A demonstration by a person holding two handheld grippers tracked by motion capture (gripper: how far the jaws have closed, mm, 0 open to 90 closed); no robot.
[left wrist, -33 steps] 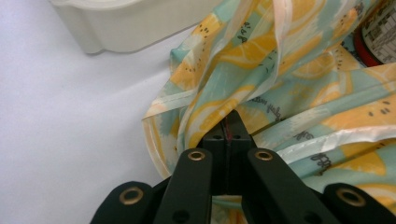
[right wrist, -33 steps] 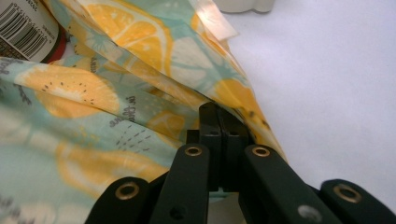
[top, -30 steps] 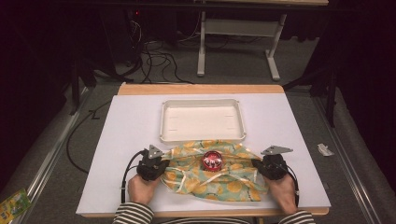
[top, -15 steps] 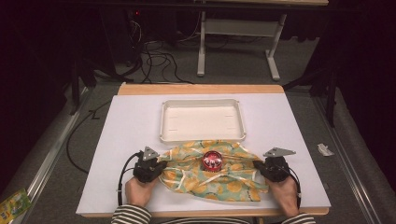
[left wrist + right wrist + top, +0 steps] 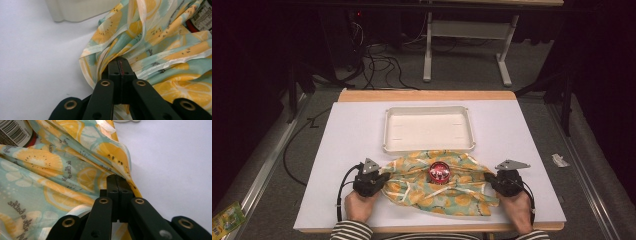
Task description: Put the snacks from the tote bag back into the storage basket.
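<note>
Lettering on the cloth and a barcode on the can

The lemon-print cloth (image 5: 50,170) carries small dark cursive writing among its fruit slices; in the right gripper view one scrap seems to read "la bathe", and the other scraps are too small or too folded to make out. On the can (image 5: 15,132) that rests on the cloth, a white label bears a barcode with tiny digits beneath it, not legible. In the left gripper view the can (image 5: 201,18) shows the same white label with fine print, too small to read.
</note>
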